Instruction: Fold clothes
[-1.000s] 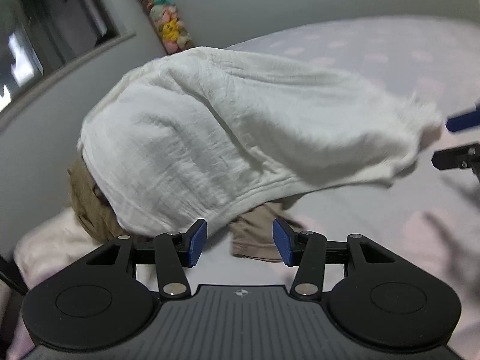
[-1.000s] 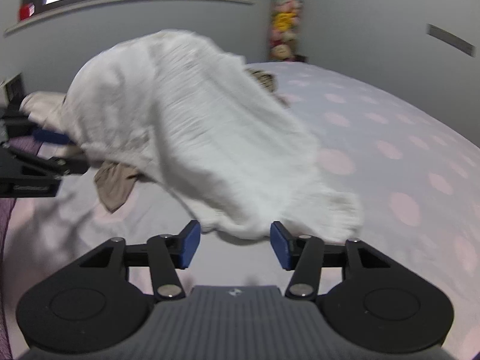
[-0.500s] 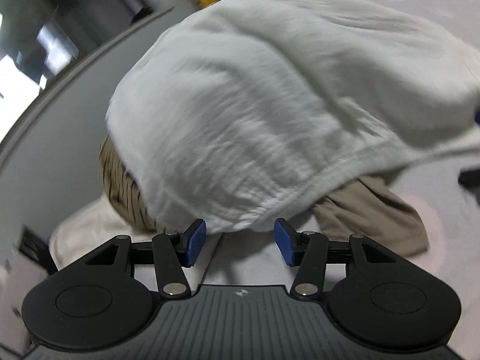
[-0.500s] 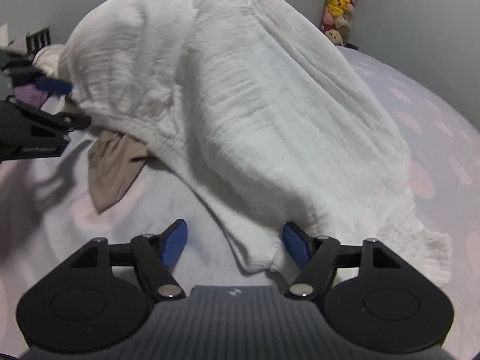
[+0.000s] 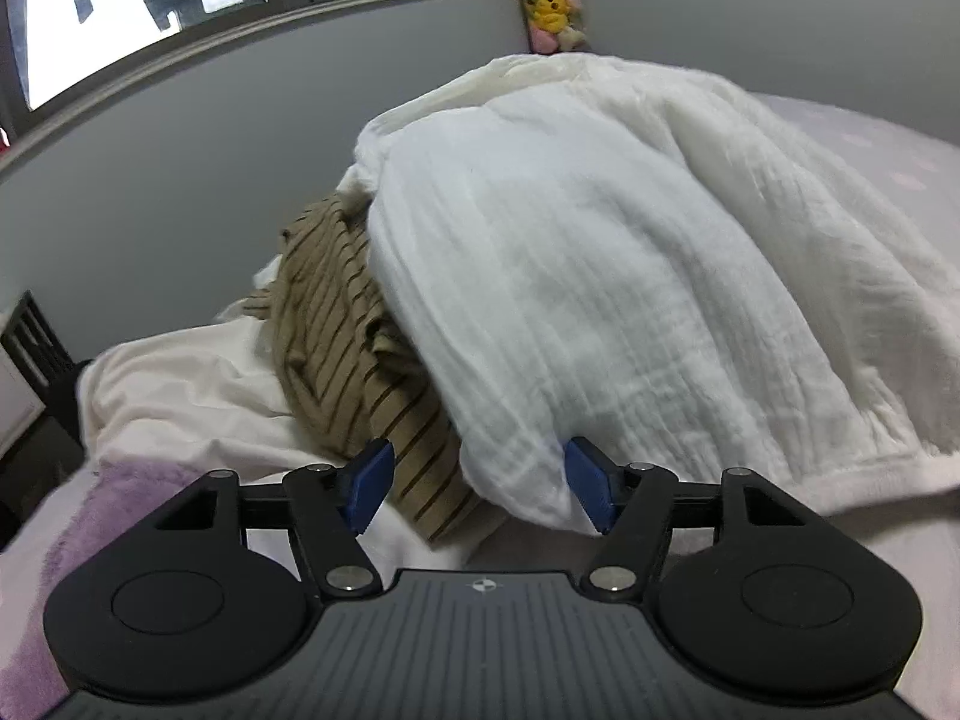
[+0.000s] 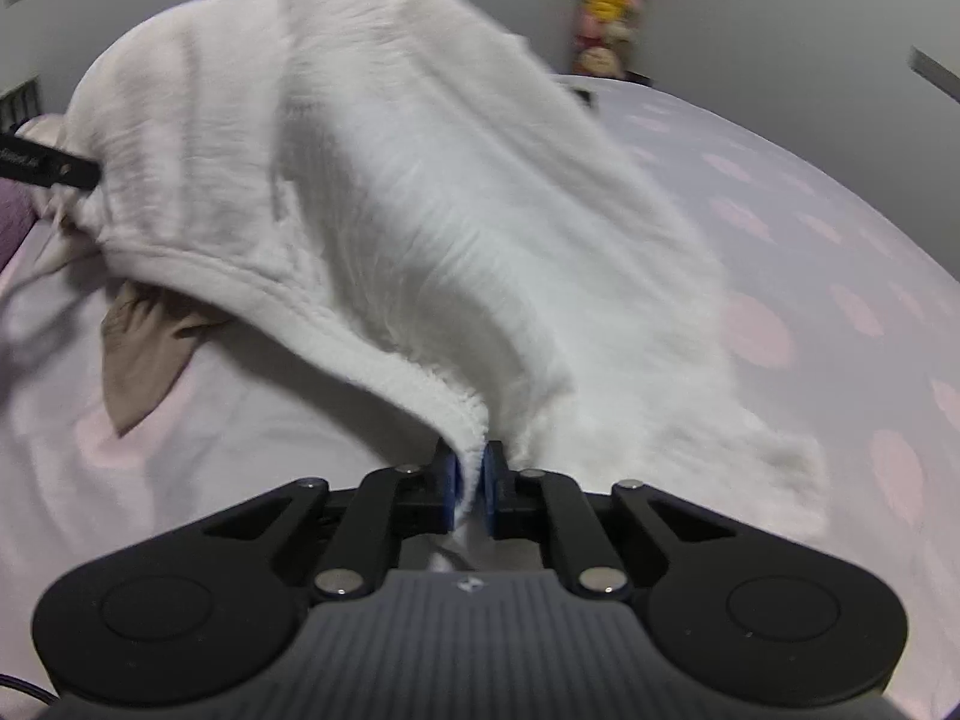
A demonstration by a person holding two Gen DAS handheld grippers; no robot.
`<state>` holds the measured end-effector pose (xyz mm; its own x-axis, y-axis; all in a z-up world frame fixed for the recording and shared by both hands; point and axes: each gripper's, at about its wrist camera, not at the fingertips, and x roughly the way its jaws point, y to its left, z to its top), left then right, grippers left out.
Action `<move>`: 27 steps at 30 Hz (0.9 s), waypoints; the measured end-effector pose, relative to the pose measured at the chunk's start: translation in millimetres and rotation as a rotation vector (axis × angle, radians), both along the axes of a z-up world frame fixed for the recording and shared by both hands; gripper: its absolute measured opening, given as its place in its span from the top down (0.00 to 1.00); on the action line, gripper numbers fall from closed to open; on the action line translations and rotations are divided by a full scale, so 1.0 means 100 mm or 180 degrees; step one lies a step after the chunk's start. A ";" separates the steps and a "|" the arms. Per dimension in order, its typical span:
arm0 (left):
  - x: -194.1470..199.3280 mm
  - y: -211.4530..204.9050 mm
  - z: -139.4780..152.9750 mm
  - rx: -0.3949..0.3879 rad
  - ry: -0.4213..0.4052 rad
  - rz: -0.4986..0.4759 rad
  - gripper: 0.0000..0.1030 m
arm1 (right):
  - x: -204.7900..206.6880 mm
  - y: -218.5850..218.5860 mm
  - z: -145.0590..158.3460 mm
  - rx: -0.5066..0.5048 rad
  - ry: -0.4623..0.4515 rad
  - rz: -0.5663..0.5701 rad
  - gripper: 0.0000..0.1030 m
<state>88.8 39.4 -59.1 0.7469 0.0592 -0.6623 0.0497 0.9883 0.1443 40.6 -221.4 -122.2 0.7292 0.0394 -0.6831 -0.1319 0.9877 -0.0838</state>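
With right tongs clamped on white muslin garment, left tongs apart: could snag striped shirt beneath.

Garment is draped over a clothes pile on the bed. A striped top is tucked under its left side, w/ another cloth further left. R gripper is clamped on the near hem; L gripper is spread around a corner. Plush toys are stacked behind, against the wall.
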 end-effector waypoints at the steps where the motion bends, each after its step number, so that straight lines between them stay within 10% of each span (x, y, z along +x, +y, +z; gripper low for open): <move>1: 0.03 -0.02 0.02 -0.0140 0.0019 -0.0089 0.53 | -0.03 -0.05 0.02 0.0023 -0.0005 -0.0062 0.91; 5: 0.02 -0.12 0.17 -0.0409 0.0046 -0.0245 0.88 | -0.18 -0.13 0.18 -0.0068 -0.0166 -0.0204 0.91; 18: -0.99 -0.79 1.22 -0.0740 -0.0198 -0.1644 0.93 | -1.19 -0.95 1.11 -0.0213 -0.1011 -0.1145 0.92; 27: -1.83 -1.64 1.14 -0.0944 0.0247 -0.2779 0.93 | -2.26 -1.75 1.29 -0.0337 -0.0843 -0.1888 0.92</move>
<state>-94.1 -124.6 55.2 0.3999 -0.6839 -0.6103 0.7932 0.5918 -0.1434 -185.8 -396.7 6.6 0.7506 -0.4786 -0.4556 0.4709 0.8711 -0.1393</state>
